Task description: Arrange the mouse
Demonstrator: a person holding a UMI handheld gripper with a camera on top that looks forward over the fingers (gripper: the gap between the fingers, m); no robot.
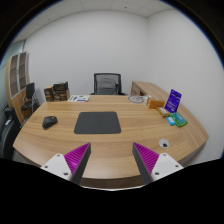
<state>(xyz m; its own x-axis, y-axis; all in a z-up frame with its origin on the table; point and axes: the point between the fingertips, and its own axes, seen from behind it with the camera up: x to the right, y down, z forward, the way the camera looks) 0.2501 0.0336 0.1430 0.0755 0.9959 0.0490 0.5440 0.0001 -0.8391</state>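
Over the near edge of the wooden bench (60, 140) the tool (112, 160) hangs with its two fingers spread wide, purple pads (76, 157) facing inward, and nothing between them but bare bench top. Beyond the fingers, about the middle of the bench, lies a dark grey mouse mat (98, 122). Well off that mat, toward the left edge of the bench, sits the black mouse (49, 122), apart from the mat and far from the fingers. Along the far edge lie some papers (80, 98) and a white round plate (137, 99), with a black office chair (106, 83) behind them. Near the right edge stands a purple card (174, 99) beside a teal item (178, 120).
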